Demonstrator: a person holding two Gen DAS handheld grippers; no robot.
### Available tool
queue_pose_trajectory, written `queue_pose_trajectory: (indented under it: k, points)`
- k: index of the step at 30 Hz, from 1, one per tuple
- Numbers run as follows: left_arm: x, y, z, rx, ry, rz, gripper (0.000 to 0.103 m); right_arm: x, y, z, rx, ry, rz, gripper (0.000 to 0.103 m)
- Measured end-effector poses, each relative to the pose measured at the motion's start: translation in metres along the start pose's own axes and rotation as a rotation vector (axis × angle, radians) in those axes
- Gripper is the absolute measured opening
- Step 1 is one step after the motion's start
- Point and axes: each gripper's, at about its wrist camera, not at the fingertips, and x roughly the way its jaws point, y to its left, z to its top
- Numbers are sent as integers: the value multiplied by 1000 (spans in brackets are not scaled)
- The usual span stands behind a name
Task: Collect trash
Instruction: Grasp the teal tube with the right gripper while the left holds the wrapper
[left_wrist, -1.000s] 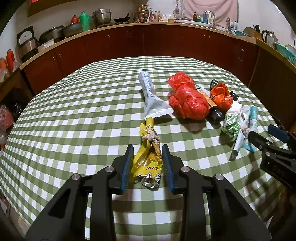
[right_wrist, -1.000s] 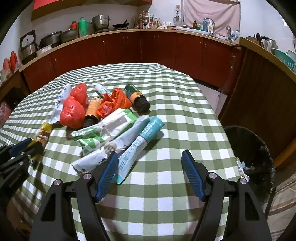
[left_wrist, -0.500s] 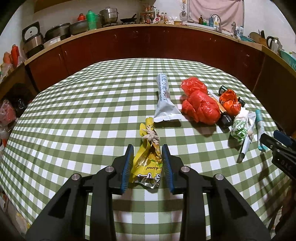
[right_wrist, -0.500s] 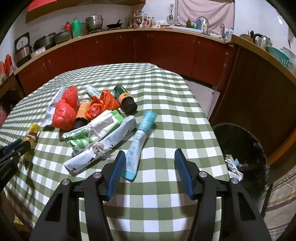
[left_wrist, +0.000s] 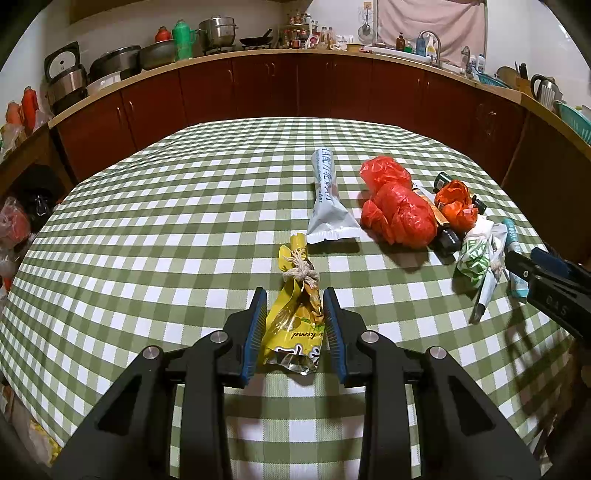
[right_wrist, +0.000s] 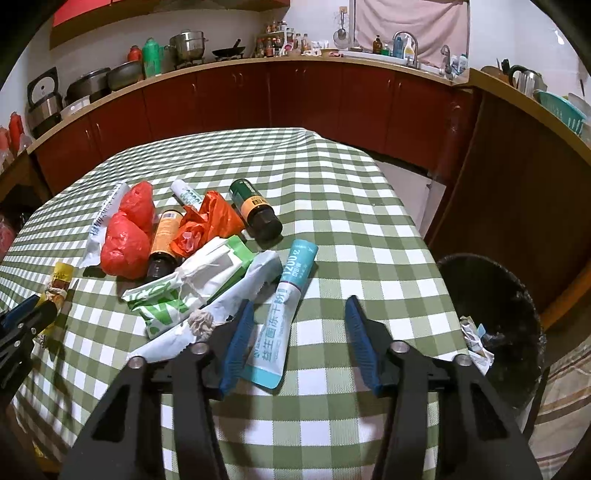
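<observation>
In the left wrist view, a yellow snack wrapper (left_wrist: 293, 325) tied with string is gripped between the blue pads of the left tool (left_wrist: 294, 326) at lower centre, on the checked tabletop (left_wrist: 166, 221). A white pouch (left_wrist: 327, 199) and red bags (left_wrist: 397, 210) are seen right of centre.

In the right wrist view, the right tool (right_wrist: 295, 339) is closing around the lower end of a teal-capped sachet (right_wrist: 284, 317) at lower centre, the pads not yet pressed on it. A black bin (right_wrist: 495, 314) is seen at the right edge
</observation>
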Motion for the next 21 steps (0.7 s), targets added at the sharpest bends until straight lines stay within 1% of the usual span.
queue_pose_trajectory:
  k: [2,3,5,7,15,21]
  points:
    - [1,0,-1,-1,-2,-1,30,2,-2,-2,-1,8,2,35]
    - [1,0,-1,-2,-2,-1,30,1,-3,-3,-5,7,0,33]
    - [2,0,-1,-5,-2,-1,30,0,-6,-4,-8,-1,-3,23]
    - [2,0,-2,-10,-3,-4,30,-2,-10,-6,-6,-6,1,19]
    - [-5,-4,-5,-18,-21,-14,30,-12,-20,-13,15,-32,31,17]
    - [-19,-18,-2,-9,-56,-33,30,-24,-32,-17,27,-73,53,17]
